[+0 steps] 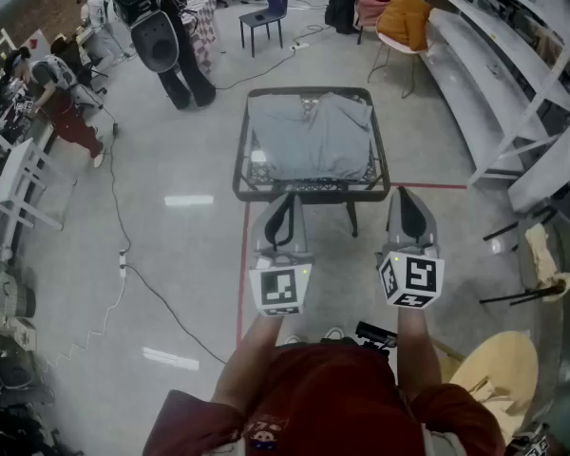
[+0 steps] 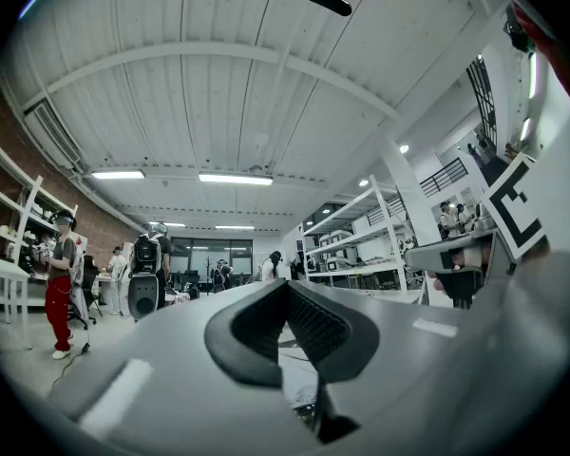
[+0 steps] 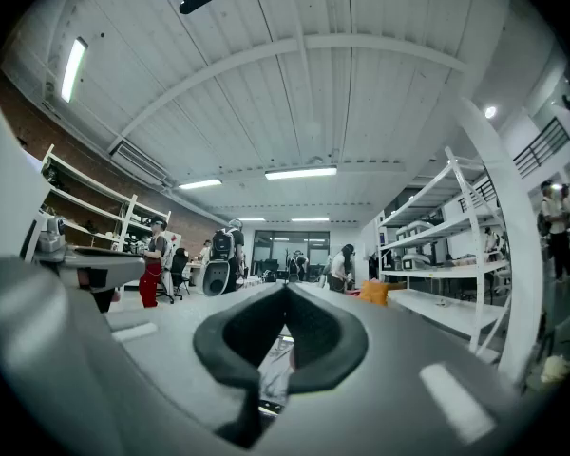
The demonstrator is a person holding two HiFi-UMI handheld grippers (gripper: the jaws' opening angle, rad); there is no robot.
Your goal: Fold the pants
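Holding the left gripper (image 1: pixel 285 207) and right gripper (image 1: pixel 408 202) shut and empty, side by side just short of the table (image 1: pixel 239 183). Looks like the approach before a fold, with the grey pants (image 1: pixel 309 136) lying flat on the tabletop beyond. Next calls for reaching forward, opening both and pinching the cloth's near edge.

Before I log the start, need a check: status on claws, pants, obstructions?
Left claw shut, empty. Right claw shut, empty. Grey pants lie on the table, untouched. Nothing seen between claws and table.
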